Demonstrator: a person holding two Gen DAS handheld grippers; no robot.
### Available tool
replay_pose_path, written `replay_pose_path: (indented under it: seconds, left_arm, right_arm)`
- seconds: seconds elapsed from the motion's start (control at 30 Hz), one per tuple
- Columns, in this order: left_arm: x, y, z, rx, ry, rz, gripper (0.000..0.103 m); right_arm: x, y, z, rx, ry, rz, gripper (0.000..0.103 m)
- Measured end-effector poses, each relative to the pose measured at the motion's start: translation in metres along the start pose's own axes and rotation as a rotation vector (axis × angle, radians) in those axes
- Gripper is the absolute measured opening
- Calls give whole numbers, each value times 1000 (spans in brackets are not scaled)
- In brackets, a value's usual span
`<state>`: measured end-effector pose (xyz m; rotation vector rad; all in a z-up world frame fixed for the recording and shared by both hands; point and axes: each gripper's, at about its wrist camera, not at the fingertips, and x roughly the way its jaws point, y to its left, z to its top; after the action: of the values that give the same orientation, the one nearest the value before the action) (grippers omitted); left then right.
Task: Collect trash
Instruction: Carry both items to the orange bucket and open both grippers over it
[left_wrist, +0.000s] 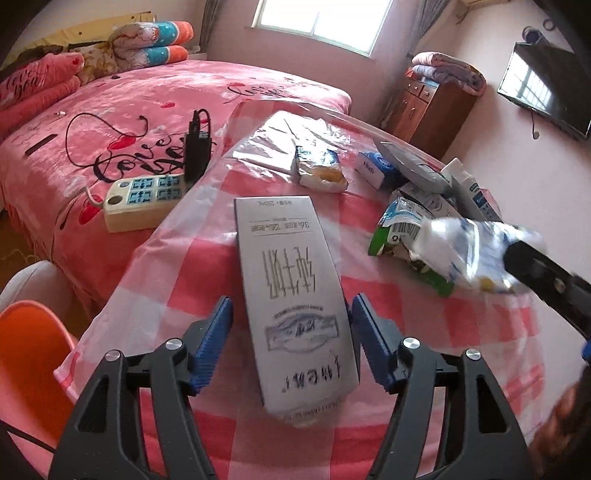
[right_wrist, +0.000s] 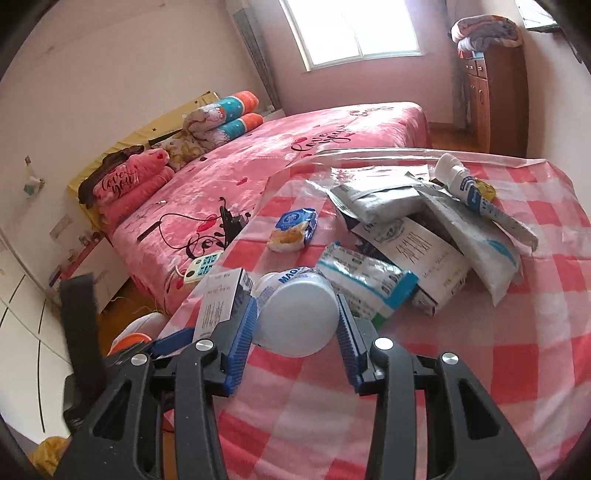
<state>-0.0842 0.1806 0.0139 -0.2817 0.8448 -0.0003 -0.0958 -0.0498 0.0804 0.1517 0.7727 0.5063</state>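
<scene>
Left gripper (left_wrist: 291, 345) wide, pads clear of grey milk carton (left_wrist: 295, 295) between them, right gripper (right_wrist: 297, 325) clamping white bottle (right_wrist: 295, 317), maybe plastic, above checked bench (right_wrist: 480, 350)

Bright daylight from blown-out window (left_wrist: 321, 18), fisheye edge bending, dark corners, right-side motion blur

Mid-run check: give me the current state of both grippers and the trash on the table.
left gripper: open, straddling the carton.
milk carton: lying flat, unclamped.
right gripper: shut on the white bottle.
white bottle: held, off the table.
snack packet: lying alone.
wrapper pile: heaped, untouched.
</scene>
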Motion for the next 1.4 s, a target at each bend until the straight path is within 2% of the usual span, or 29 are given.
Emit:
replay_pose_path:
  seconds: [0.07,0.1,0.27,0.5,0.67,0.83,1.0,1.17,1.27,1.3,1.4]
  left_arm:
    - [4,-3,3,10,1,17,67]
    - [5,-4,3,13,3,20,61]
    - [0,-3,3,16,8,7,56]
    - [-46,30,-3,-43,-38,-15,55]
    - [-95,84,-15,-116,-93,27,55]
    - [-129,150,-42,-223,-109,131,55]
    - [-130,206,-73,-335,-74,203,55]
    - [-117,237,-93,-391,-44,251,55]
    - [-107,249,-101,-414,-8,278,63]
    - [-106,250,-102,-416,-3,288,66]
    - [-109,251,-104,-402,-11,317,68]
  right_arm:
    - [-2,0,-2,2,1,-2,44]
    - [-3,1,-3,4,2,1,44]
    - [-1,6,-6,21,22,39,44]
    - [8,37,-11,14,71,136,44]
    - [23,81,-13,-33,132,248,44]
    - [43,141,-22,-129,205,366,44]
    - [71,204,-40,-256,292,453,44]
    - [104,249,-71,-368,372,482,46]
    - [117,250,-82,-359,400,476,51]
    - [117,246,-83,-347,394,474,54]
    - [113,225,-74,-302,356,467,66]
